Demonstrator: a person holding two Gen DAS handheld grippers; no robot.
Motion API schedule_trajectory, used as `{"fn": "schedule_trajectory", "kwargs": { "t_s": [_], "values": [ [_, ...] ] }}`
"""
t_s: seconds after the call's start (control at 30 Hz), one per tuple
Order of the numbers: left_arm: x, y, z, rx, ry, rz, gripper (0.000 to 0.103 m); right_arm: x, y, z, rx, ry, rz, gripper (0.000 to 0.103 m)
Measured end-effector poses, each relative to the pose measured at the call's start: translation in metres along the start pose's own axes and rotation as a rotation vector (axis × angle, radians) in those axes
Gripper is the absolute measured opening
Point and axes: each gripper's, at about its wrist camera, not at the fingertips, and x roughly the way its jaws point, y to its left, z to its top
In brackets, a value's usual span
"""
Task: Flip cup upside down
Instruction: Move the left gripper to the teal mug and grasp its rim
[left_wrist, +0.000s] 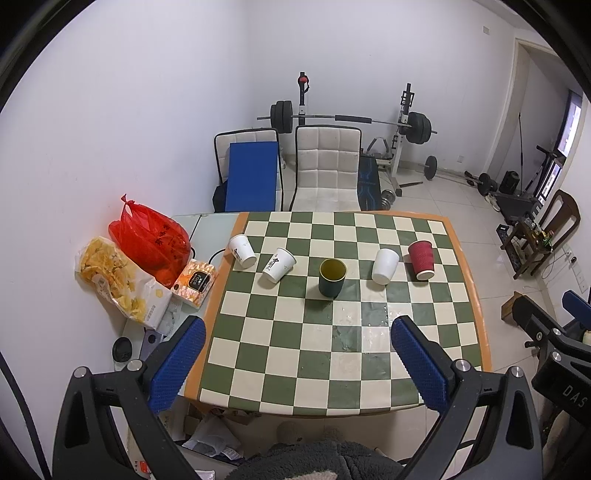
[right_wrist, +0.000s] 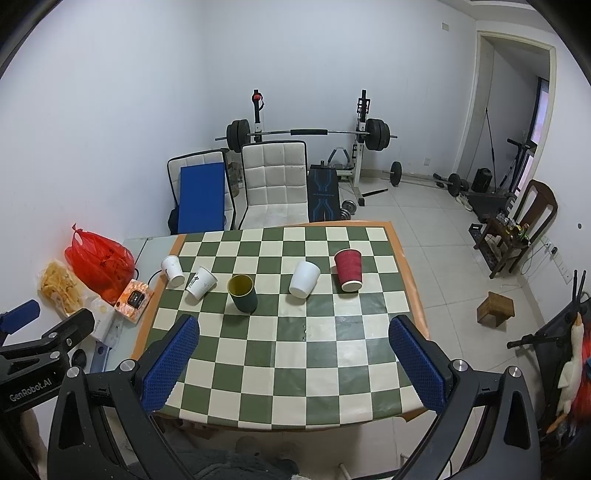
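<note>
Several cups stand in a row on the green and white checkered table (left_wrist: 280, 373) (right_wrist: 295, 369). A dark green cup (left_wrist: 332, 277) (right_wrist: 242, 293) with a yellow inside stands upright, mouth up. A red ribbed cup (left_wrist: 421, 260) (right_wrist: 348, 270) and a plain white cup (left_wrist: 385, 266) (right_wrist: 304, 279) stand mouth down. Two printed white cups (left_wrist: 279, 265) (left_wrist: 242, 250) (right_wrist: 200, 282) (right_wrist: 173, 271) sit at the left, mouth down. My left gripper (left_wrist: 297, 363) is open and empty above the table's near edge. My right gripper (right_wrist: 295, 363) is open and empty, also near the front edge.
A red plastic bag (left_wrist: 149, 238), a bag of chips (left_wrist: 118, 282) and an orange box (left_wrist: 195, 282) lie on a side table at the left. Two chairs (left_wrist: 327, 168) and a barbell rack (left_wrist: 347, 120) stand behind the table. A small wooden stool (right_wrist: 495, 308) sits on the floor right.
</note>
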Motion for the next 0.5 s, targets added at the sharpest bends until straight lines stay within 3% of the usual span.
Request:
{"fn": "schedule_trajectory", "kwargs": {
  "t_s": [0.2,0.33,0.5],
  "values": [
    [0.021,-0.002,0.006,-0.036,-0.051,0.043,0.103,0.023,-0.009,0.005,0.066,0.01,0.019,0.103],
    [0.073,-0.007,0.0,0.0,-0.054,0.144,0.103,0.077,-0.016,0.01,0.12,0.063,0.026,0.103],
    [0.152,-0.019,-0.012,0.059,0.003,0.202,0.103,0.169,-0.02,0.0,0.15,0.162,0.039,0.103]
  ]
}}
